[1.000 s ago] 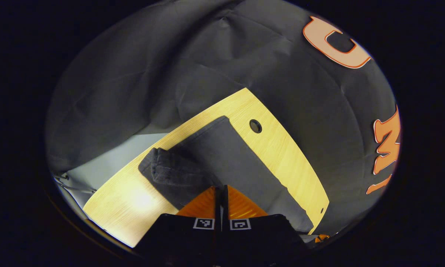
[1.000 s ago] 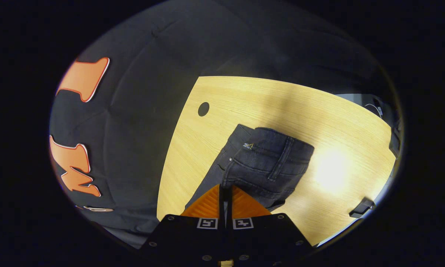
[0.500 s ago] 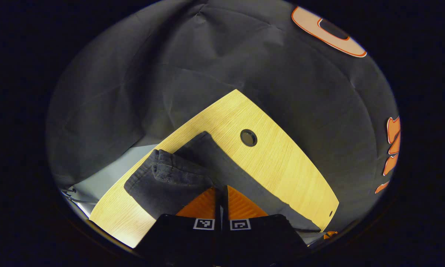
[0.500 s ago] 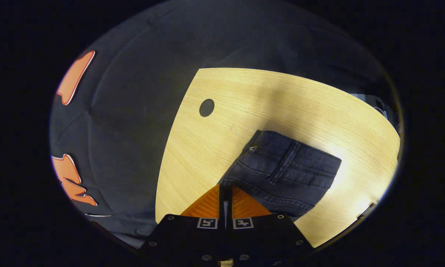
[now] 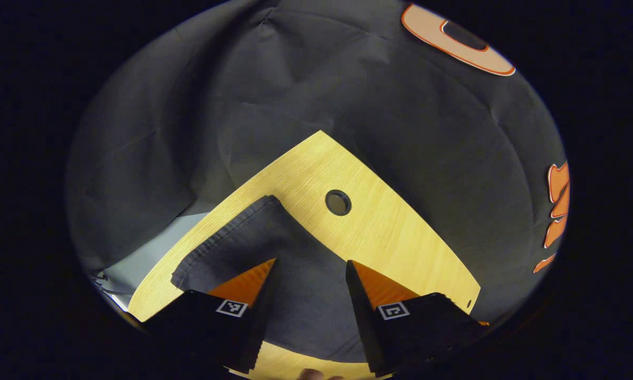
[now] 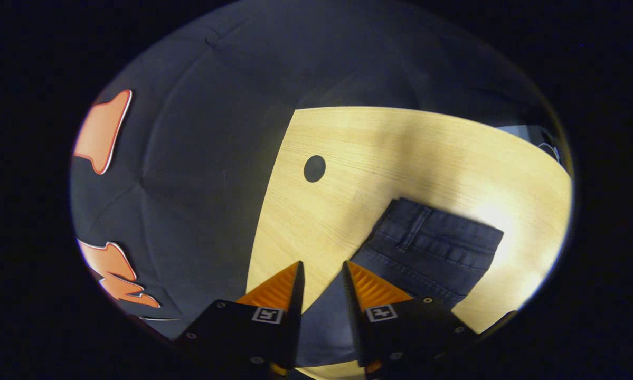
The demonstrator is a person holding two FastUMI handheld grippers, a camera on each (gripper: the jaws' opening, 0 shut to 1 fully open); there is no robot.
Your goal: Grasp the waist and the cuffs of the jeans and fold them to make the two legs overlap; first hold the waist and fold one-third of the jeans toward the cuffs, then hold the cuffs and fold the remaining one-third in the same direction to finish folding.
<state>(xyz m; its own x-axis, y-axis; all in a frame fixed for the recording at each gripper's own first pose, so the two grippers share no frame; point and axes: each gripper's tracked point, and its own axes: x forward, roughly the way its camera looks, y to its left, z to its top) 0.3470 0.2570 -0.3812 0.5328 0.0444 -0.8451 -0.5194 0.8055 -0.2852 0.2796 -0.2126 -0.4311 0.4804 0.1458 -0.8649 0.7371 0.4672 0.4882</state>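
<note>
The dark jeans [image 5: 274, 264] lie folded on the wooden table [image 5: 390, 237]. In the left gripper view my left gripper [image 5: 310, 264] stands open just above the folded cloth, its orange fingers [image 5: 245, 282] spread wide with the dark fabric showing between them. In the right gripper view the jeans [image 6: 437, 248] show their waistband and a belt loop on top, lying flat. My right gripper [image 6: 321, 266] is open by a smaller gap, over the left edge of the jeans, holding nothing.
A round cable hole [image 5: 338, 202] sits in the table beyond the jeans, also seen as the cable hole [image 6: 314, 169]. The black cloth wall [image 5: 295, 79] rises behind the table. Bare wood [image 6: 400, 148] stretches past the jeans toward the far edge.
Both grippers were shut on the jeans and carried the fold over. Now both have opened and let go, and the folded part lies flat on the table.
</note>
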